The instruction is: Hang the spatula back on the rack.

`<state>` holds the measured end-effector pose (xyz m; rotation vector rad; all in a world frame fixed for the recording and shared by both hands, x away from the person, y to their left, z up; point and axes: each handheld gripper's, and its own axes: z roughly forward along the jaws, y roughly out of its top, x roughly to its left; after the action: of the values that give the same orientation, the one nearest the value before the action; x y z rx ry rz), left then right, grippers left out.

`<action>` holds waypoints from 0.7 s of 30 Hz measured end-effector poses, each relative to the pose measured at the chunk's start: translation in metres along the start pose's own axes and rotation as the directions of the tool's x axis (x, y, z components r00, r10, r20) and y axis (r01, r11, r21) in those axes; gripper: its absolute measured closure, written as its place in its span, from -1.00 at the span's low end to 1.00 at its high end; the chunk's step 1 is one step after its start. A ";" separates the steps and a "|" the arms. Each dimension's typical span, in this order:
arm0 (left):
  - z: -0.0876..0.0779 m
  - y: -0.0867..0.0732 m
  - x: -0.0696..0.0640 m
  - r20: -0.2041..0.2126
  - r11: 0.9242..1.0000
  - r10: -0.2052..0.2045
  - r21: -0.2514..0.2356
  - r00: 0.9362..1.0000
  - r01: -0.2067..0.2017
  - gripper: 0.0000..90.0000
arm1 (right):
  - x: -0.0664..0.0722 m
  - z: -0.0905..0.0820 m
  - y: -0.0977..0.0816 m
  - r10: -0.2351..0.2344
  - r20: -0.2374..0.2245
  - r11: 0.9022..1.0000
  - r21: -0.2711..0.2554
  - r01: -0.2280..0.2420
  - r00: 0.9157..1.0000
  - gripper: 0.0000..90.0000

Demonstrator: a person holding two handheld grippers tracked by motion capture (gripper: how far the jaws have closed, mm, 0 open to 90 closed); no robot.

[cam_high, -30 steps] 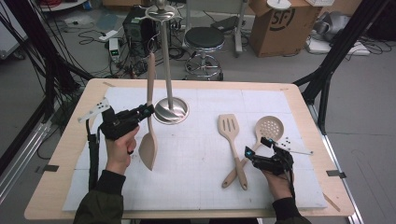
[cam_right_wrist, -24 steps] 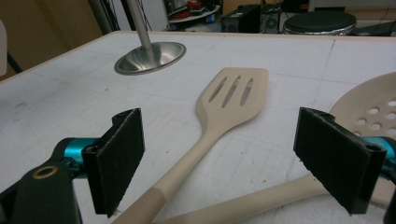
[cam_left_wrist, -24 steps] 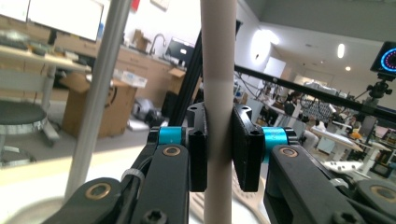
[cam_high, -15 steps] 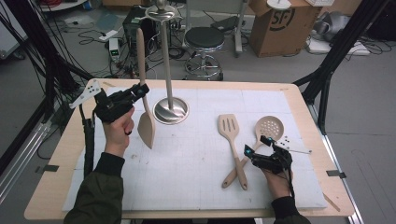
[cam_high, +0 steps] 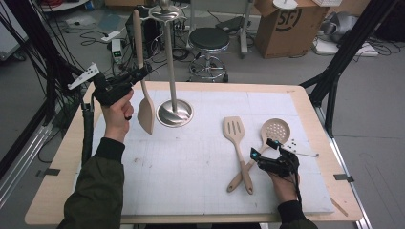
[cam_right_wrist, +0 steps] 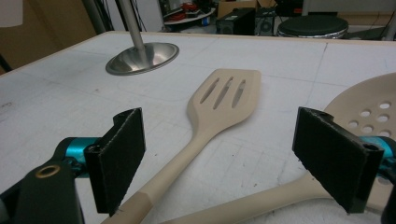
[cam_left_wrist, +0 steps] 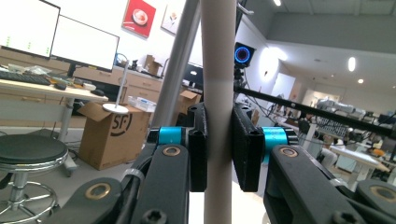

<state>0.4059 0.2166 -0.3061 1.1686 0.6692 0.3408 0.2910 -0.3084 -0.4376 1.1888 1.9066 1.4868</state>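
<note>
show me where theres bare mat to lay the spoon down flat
Free: the wide mat between the stand base and the slotted turner, and its near-left corner. Crowded: the right side, where turner and skimmer cross by the right gripper.

**Cut off and covered**

In the left gripper view the wooden utensil's handle [cam_left_wrist: 217, 112] runs out past top and bottom edges, its middle covered by the pads. The right gripper view crops the skimmer's bowl [cam_right_wrist: 369, 109] at the right edge.
</note>
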 end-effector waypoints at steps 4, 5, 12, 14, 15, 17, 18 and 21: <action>-0.001 -0.001 0.007 -0.001 1.000 -0.008 0.014 1.000 0.008 0.73 | 0.000 0.000 -0.001 -0.001 0.004 1.000 0.002 0.001 1.000 -0.64; -0.001 -0.002 0.008 0.007 1.000 -0.019 0.010 1.000 0.019 0.73 | 0.000 0.001 -0.001 0.001 0.006 1.000 0.002 -0.001 1.000 -0.64; 0.002 -0.005 0.006 0.036 1.000 -0.009 0.025 0.999 0.008 0.73 | -0.002 0.000 -0.001 0.005 0.011 1.000 -0.002 -0.005 1.000 -0.64; 0.003 -0.005 0.006 0.036 1.000 -0.009 0.026 0.999 0.008 0.73 | -0.001 0.000 -0.001 0.002 0.012 1.000 -0.001 -0.002 1.000 -0.64; 0.003 -0.005 0.006 0.039 1.000 -0.008 0.026 0.999 0.007 0.73 | -0.001 0.000 -0.001 0.002 0.012 1.000 -0.001 -0.002 1.000 -0.64; 0.003 -0.005 0.007 0.038 1.000 -0.007 0.029 0.999 0.005 0.73 | -0.001 0.000 -0.001 0.005 0.011 1.000 -0.001 -0.005 1.000 -0.64; 0.003 -0.006 0.007 0.039 1.000 -0.009 0.029 0.999 0.007 0.73 | -0.001 0.000 -0.001 0.005 0.011 1.000 -0.001 -0.005 1.000 -0.64; 0.002 -0.006 0.006 0.045 0.999 -0.005 0.032 0.999 0.004 0.73 | -0.001 0.000 -0.001 0.003 0.011 1.000 0.000 -0.003 1.000 -0.64</action>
<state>0.4117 0.2165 -0.3131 1.2019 0.6401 0.3002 0.2914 -0.3097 -0.4385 1.1976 1.8984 1.4787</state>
